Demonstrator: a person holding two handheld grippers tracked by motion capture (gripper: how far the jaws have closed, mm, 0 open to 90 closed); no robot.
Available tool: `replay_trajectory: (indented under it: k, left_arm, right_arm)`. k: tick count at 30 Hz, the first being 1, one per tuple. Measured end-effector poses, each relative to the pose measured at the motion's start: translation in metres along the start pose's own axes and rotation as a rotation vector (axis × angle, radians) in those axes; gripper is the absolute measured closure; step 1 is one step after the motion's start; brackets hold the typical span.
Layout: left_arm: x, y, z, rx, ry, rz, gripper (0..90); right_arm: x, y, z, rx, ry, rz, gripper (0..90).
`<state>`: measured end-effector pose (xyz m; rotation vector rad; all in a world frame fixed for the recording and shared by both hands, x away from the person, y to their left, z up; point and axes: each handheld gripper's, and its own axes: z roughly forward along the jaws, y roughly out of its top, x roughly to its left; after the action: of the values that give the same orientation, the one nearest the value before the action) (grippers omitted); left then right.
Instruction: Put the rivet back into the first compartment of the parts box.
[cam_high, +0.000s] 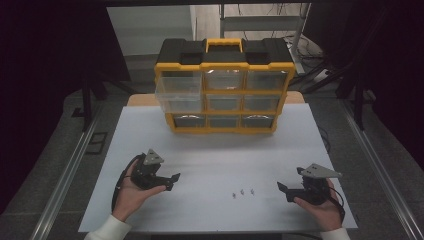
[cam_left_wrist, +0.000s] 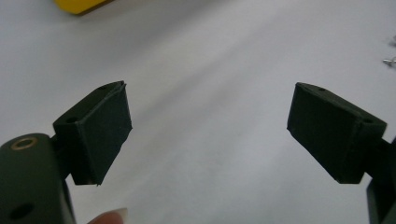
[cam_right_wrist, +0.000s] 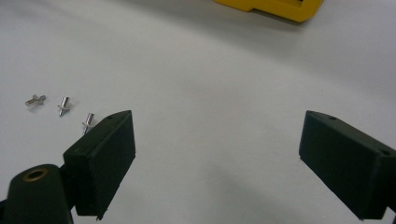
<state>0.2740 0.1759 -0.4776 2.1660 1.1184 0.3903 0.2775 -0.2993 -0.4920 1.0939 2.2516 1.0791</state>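
Both the left gripper (cam_high: 172, 181) and right gripper (cam_high: 283, 190) rest spread wide and empty at the frame's lower corners — flanking three small metal pins (cam_high: 242, 192) lying bottom centre, seemingly awaiting pickup for the organiser's (cam_high: 224, 65) pulled-out drawer (cam_high: 178, 97).

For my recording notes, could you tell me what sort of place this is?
Probably a lab or workshop recording station: a white table ringed by dark curtains, a yellow-and-black parts organizer with clear drawers, three small metal pins laid out, and metal shelving with cables behind.

Three small metal pins (cam_high: 242, 192) on the white table (cam_high: 210, 150), between two grippers.
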Motion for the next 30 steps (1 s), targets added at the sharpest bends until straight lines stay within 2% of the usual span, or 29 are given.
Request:
replay_trajectory:
  k: [4, 12, 18, 30]
  left_arm:
    - [-0.007, 0.006, 0.005, 0.008, -0.031, 0.018, 13.9]
    - [-0.022, 0.017, 0.014, 0.027, -0.059, 0.069, 14.1]
    - [-0.033, 0.025, 0.022, 0.032, -0.101, 0.100, 14.3]
    - [-0.053, 0.038, 0.031, 0.043, -0.154, 0.143, 15.1]
  right_arm:
    - [-0.001, -0.001, 0.000, 0.004, 0.004, 0.002, 11.5]
    - [0.000, -0.001, 0.002, 0.014, 0.008, 0.003, 11.6]
    - [-0.001, -0.001, 0.002, 0.017, 0.007, 0.004, 11.6]
    - [-0.002, -0.002, 0.001, 0.016, 0.002, 0.013, 11.7]
